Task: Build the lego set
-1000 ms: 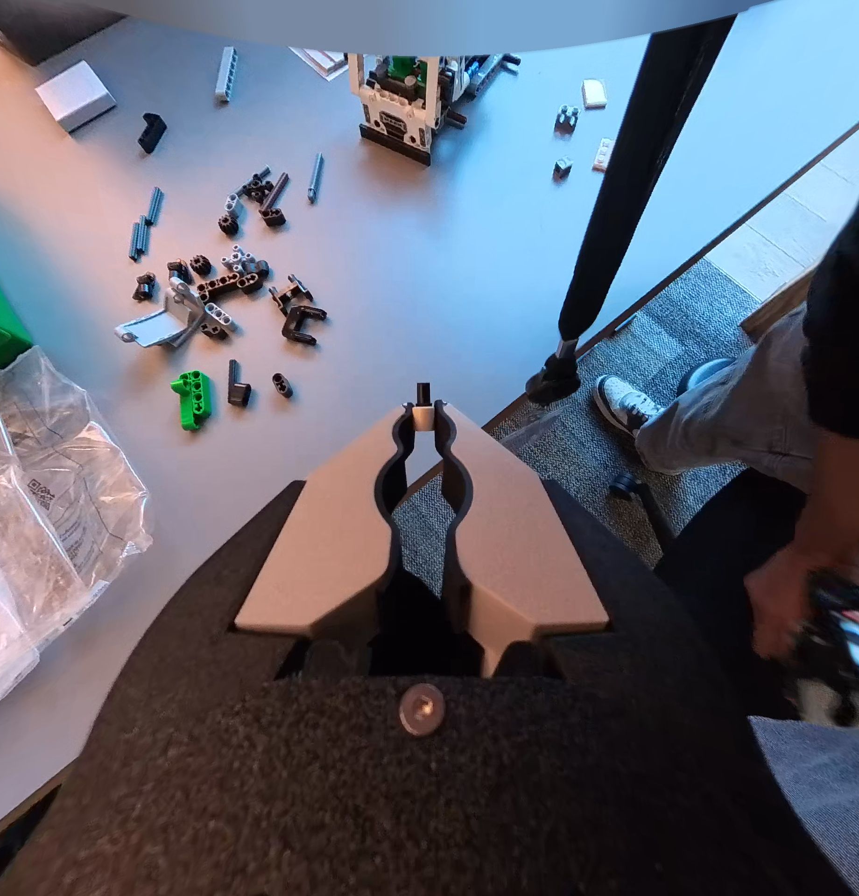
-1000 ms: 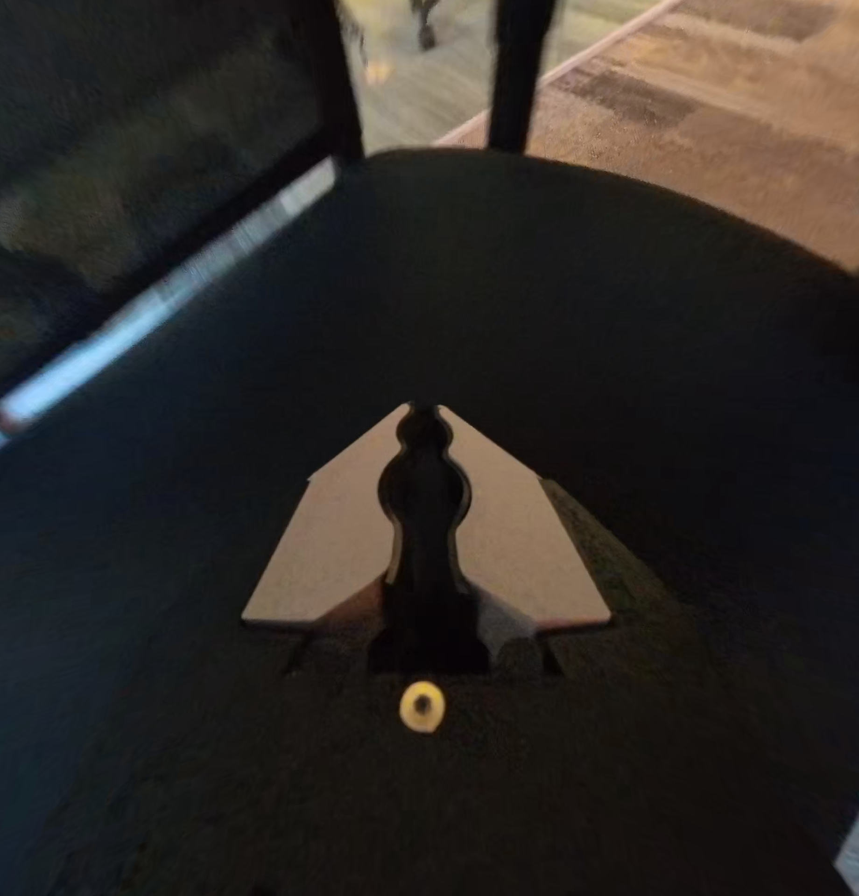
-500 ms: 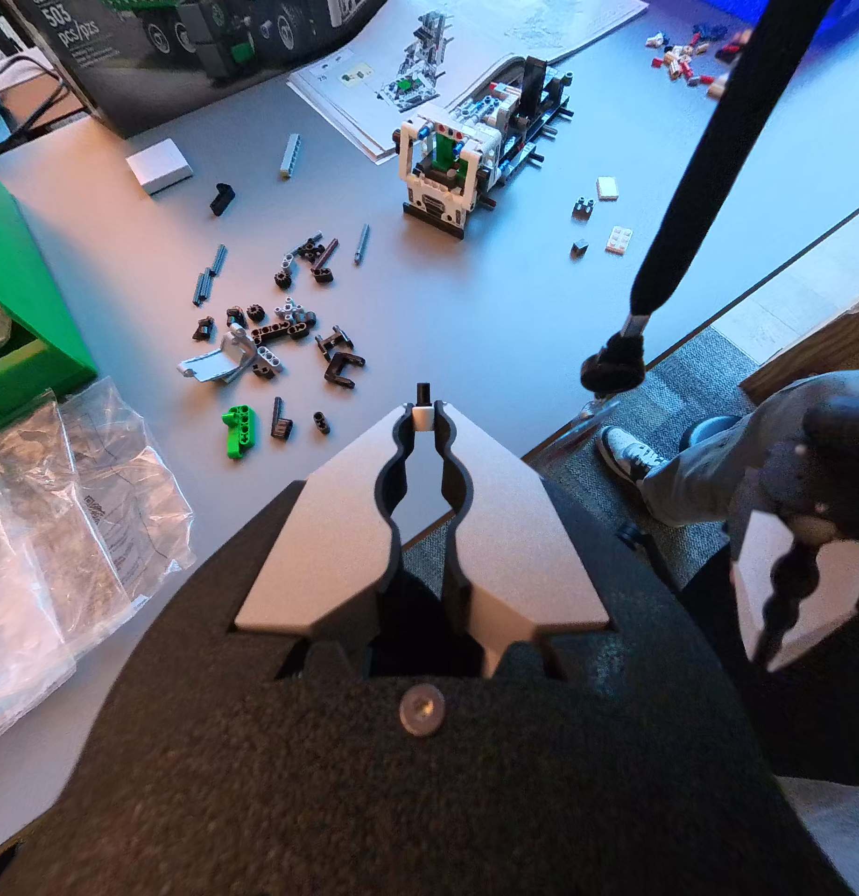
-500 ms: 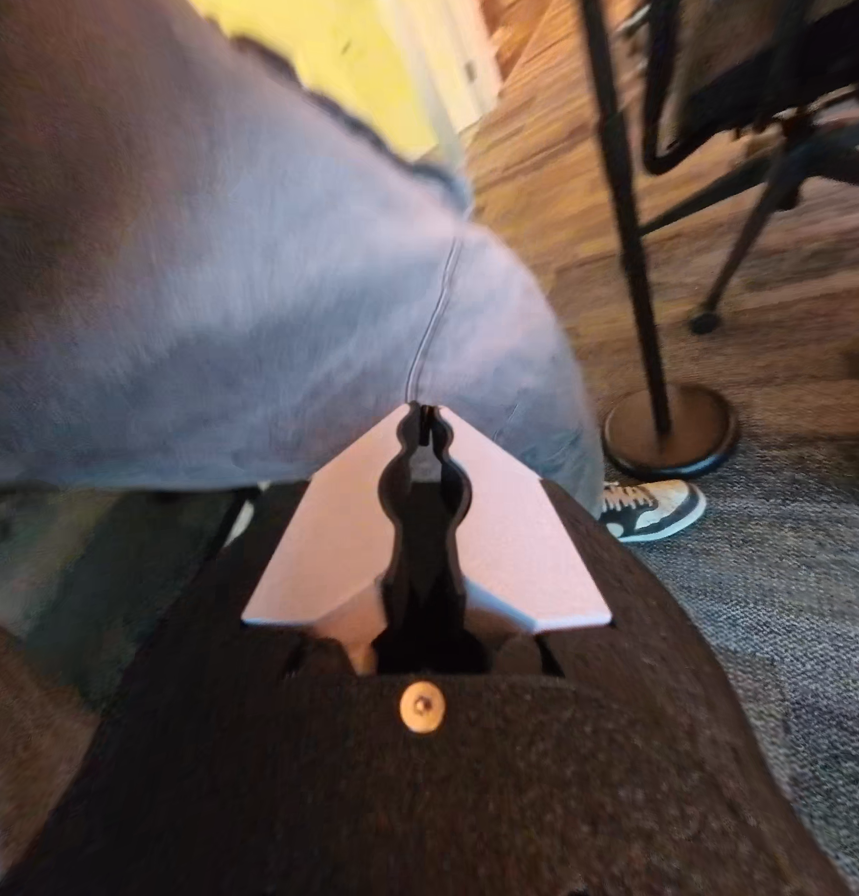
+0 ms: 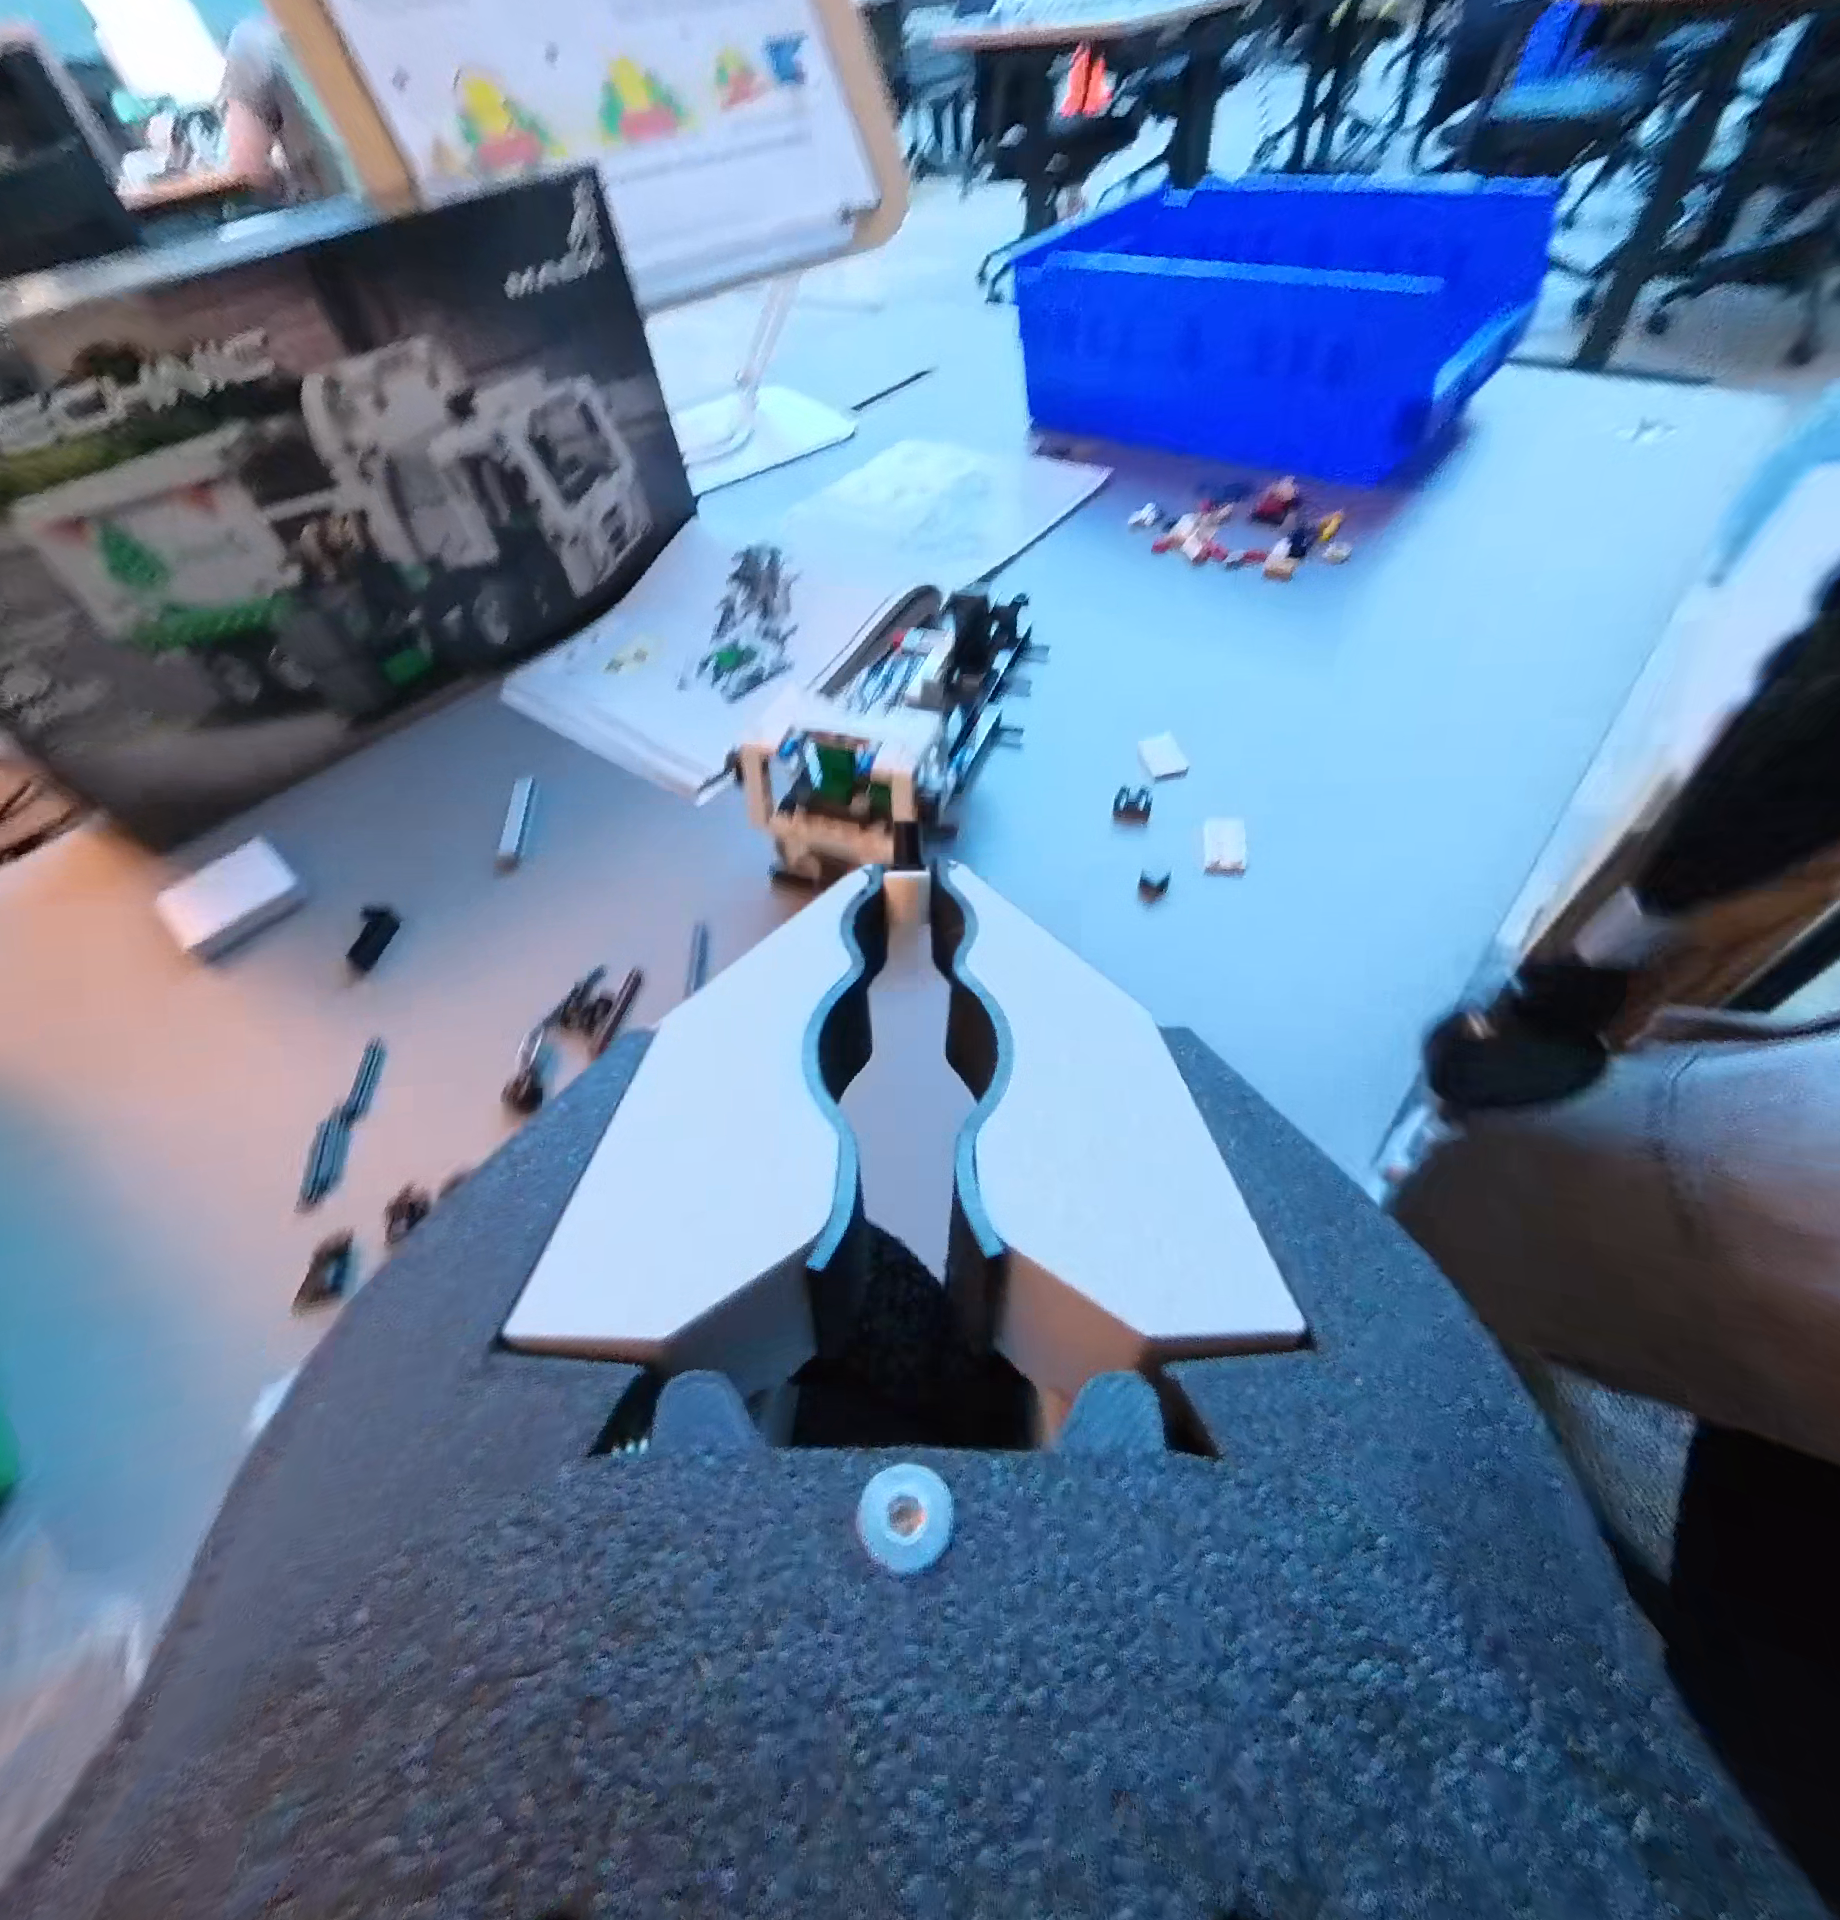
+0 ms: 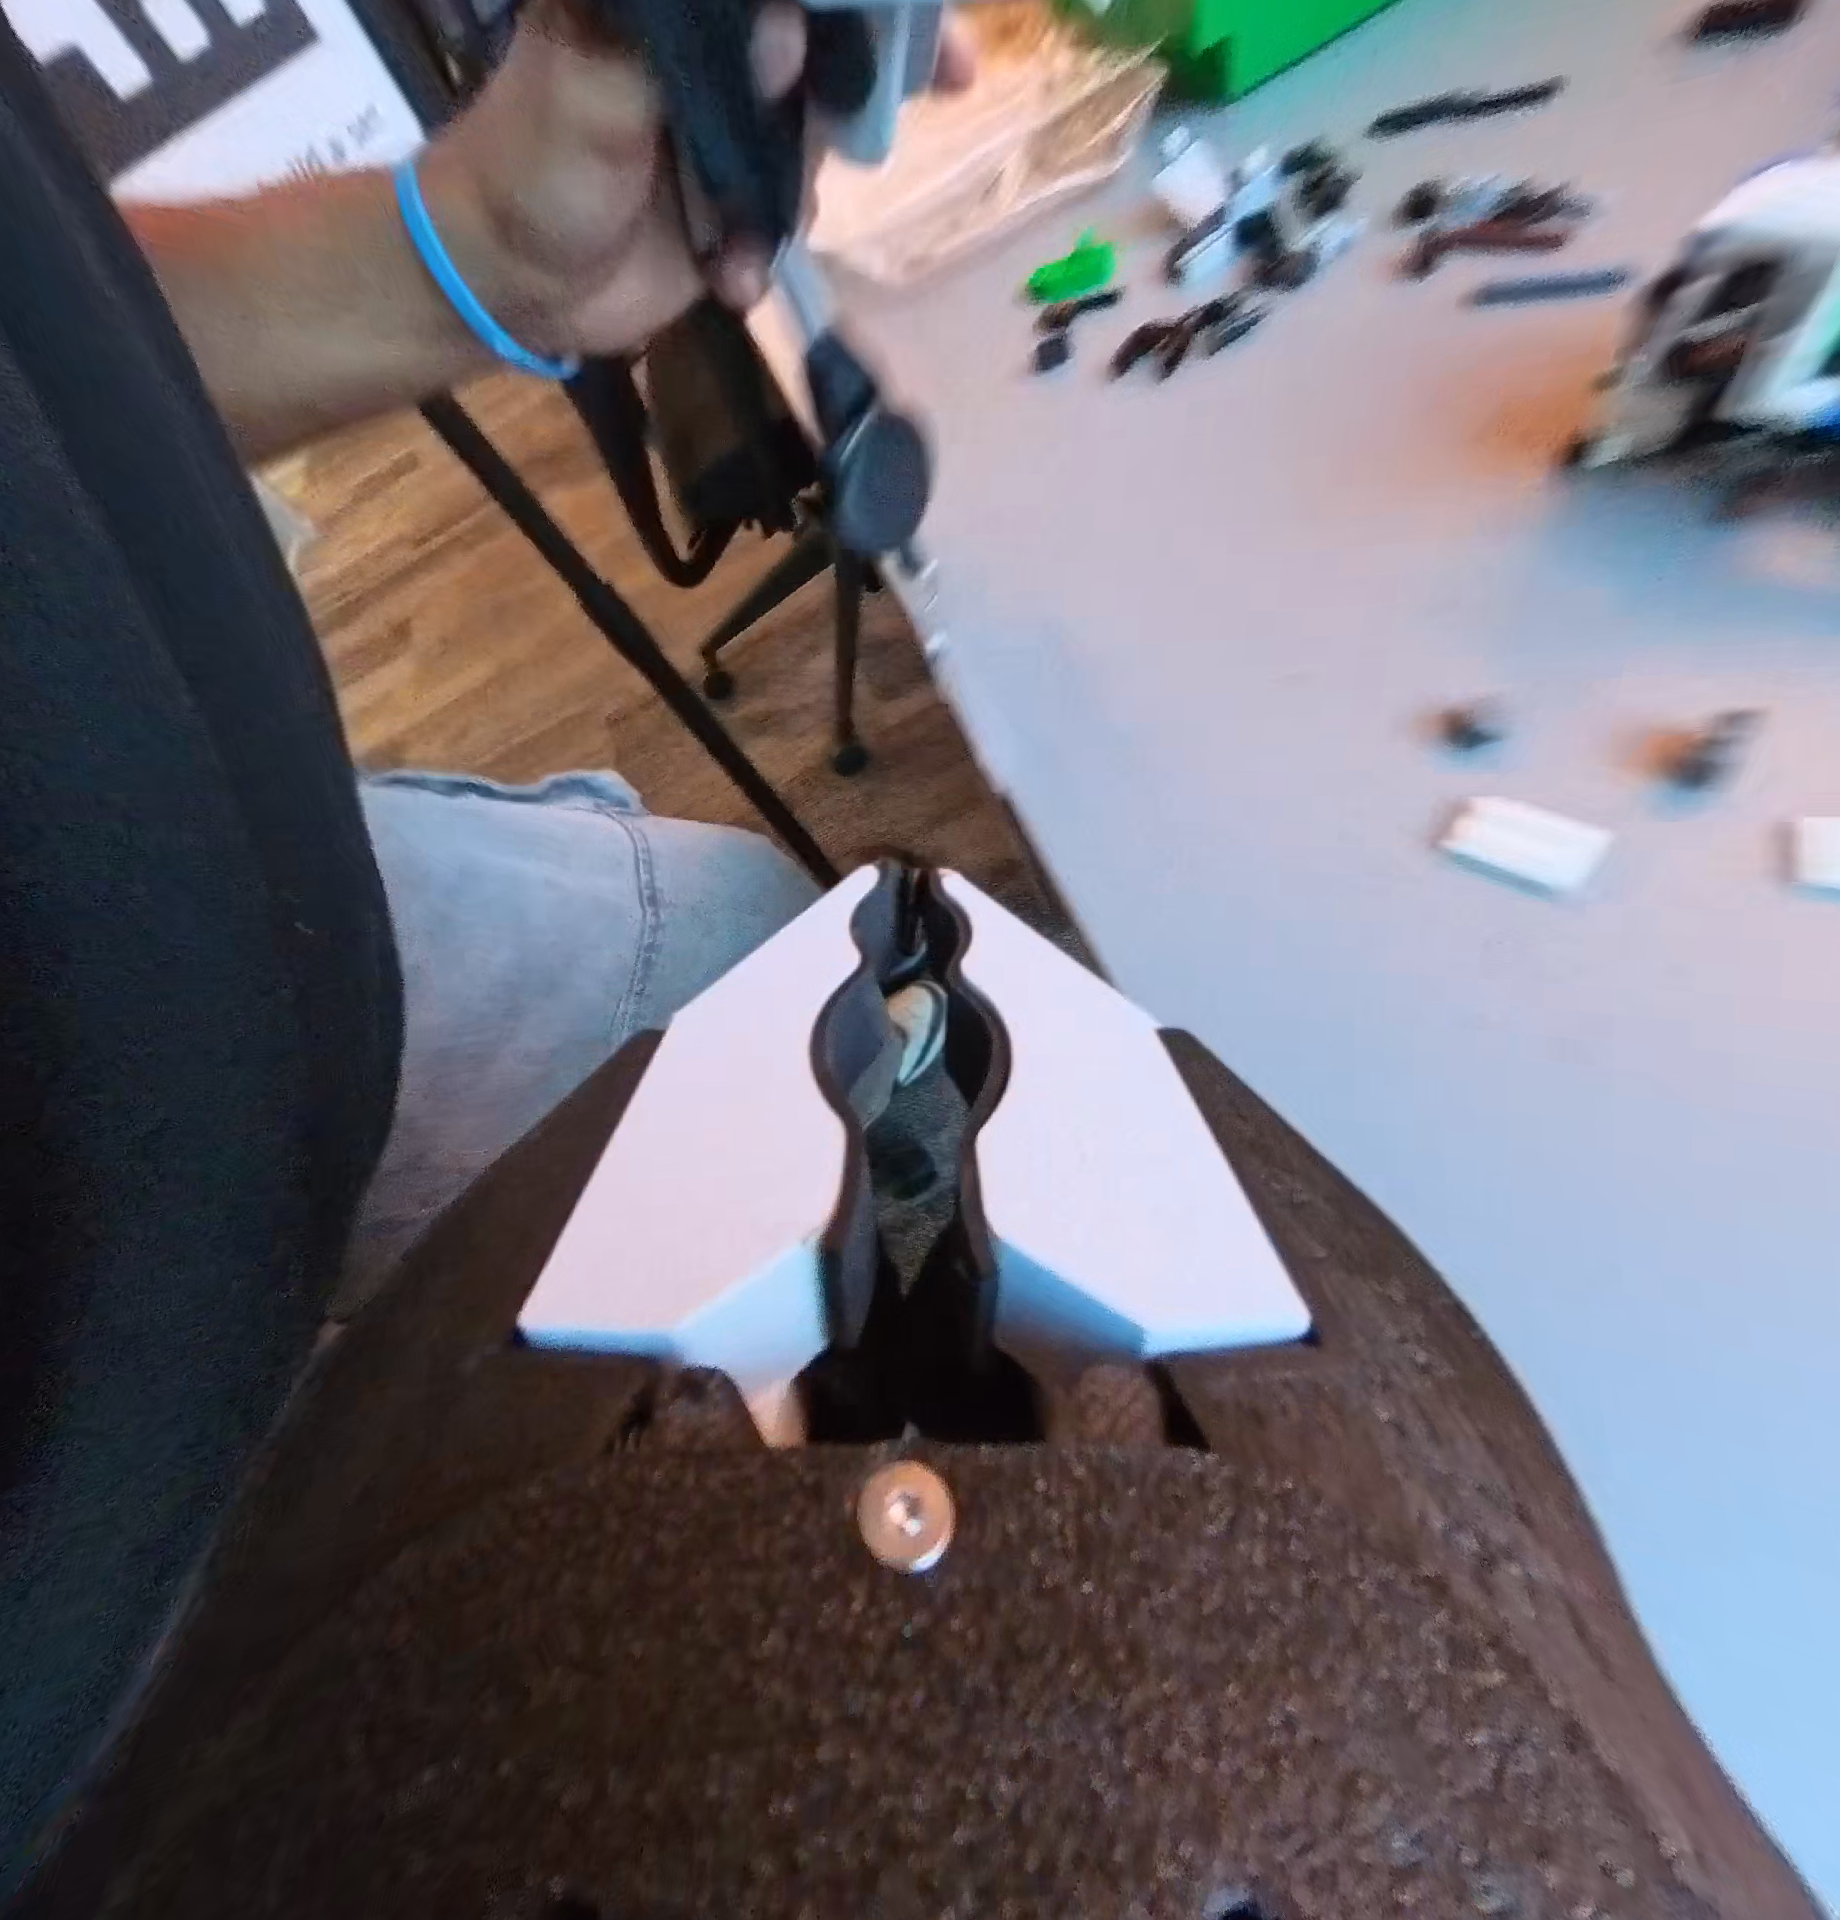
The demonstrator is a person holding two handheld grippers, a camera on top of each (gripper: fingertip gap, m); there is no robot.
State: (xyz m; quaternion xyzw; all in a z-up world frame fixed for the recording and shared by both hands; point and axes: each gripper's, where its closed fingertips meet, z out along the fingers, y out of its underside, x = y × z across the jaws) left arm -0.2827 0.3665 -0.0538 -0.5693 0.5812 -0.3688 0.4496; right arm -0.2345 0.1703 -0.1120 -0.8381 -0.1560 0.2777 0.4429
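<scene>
Your build is only partly done: the half-built truck (image 5: pixel 864 769) stands on the surface (image 5: pixel 1311 831) in front of the open instruction booklet (image 5: pixel 895 520), cab and chassis assembled but no body on the back. Plenty is left, since loose dark pieces (image 5: pixel 573 1013) lie scattered to its left and small white plates (image 5: pixel 1222 842) to its right. Your left gripper (image 5: pixel 905 899) is clamped on a small white piece with a black pin (image 5: pixel 905 862), held just in front of the truck, likely next to fit. Your right gripper (image 6: pixel 908 894) hangs off the surface edge, nearly closed and seemingly empty
</scene>
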